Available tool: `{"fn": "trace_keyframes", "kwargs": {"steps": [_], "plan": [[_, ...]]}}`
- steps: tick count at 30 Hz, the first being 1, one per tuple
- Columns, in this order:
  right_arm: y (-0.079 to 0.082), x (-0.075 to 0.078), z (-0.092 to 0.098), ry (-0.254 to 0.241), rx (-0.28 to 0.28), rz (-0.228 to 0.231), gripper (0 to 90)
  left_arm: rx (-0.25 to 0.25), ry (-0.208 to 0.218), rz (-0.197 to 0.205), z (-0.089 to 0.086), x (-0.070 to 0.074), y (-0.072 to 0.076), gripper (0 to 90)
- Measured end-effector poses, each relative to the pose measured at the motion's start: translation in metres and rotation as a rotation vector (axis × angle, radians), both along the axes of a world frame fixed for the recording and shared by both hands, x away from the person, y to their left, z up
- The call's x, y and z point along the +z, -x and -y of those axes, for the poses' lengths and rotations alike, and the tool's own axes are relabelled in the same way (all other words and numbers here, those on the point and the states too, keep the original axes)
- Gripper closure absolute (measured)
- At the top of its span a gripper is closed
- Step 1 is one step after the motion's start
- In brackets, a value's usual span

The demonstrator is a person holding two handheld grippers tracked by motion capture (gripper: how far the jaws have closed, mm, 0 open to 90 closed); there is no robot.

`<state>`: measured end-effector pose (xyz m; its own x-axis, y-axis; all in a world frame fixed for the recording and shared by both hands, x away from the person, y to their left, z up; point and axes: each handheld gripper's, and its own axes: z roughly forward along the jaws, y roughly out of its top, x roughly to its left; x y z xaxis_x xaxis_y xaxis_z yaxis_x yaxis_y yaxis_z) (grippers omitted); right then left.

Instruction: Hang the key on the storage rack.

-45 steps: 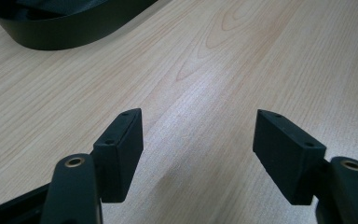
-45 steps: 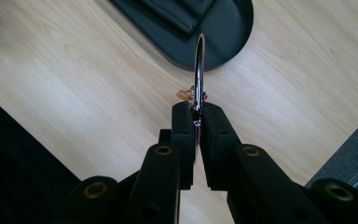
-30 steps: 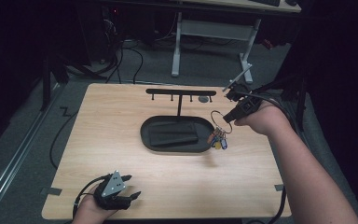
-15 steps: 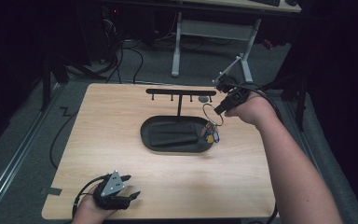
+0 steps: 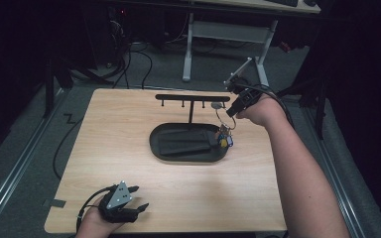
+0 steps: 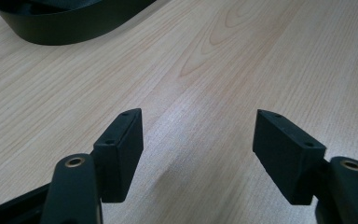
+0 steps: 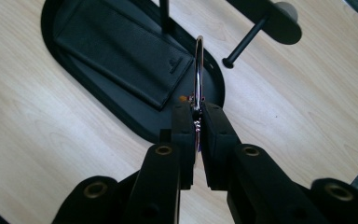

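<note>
My right gripper is shut on a silver key ring, held edge-on above the right end of the black oval tray. Keys and a blue tag dangle under the ring. A black rack with short pegs stands behind the tray; one peg lies just right of the ring. A black wallet lies in the tray. My left gripper rests open at the table's near left edge, nothing between its jaws.
The light wooden table has bare room on its left and front. A small round disc sits near the rack's right end. Cables trail on the floor behind, by a white desk frame.
My right gripper has carried the key ring up and back toward the rack's right end. The left gripper has stayed put.
</note>
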<state>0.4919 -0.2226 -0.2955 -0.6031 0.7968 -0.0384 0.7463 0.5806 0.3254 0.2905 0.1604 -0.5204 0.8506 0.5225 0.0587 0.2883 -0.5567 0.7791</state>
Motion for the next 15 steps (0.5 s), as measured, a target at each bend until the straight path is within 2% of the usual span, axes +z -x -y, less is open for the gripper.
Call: {"fn": "trace_keyframes", "kwargs": {"steps": [9,12,15], "plan": [[-0.019,-0.009,0.007,-0.005,-0.032,-0.009,85.0,-0.006,0.002,-0.003,0.0,0.0,0.0,34.0],[-0.023,-0.012,0.011,-0.029,-0.057,-0.014,84.9,-0.006,0.0,-0.009,0.0,-0.001,-0.001,34.0],[-0.026,-0.016,0.012,-0.025,-0.048,-0.014,84.8,-0.005,0.001,-0.012,-0.001,-0.001,-0.002,34.0]]}}
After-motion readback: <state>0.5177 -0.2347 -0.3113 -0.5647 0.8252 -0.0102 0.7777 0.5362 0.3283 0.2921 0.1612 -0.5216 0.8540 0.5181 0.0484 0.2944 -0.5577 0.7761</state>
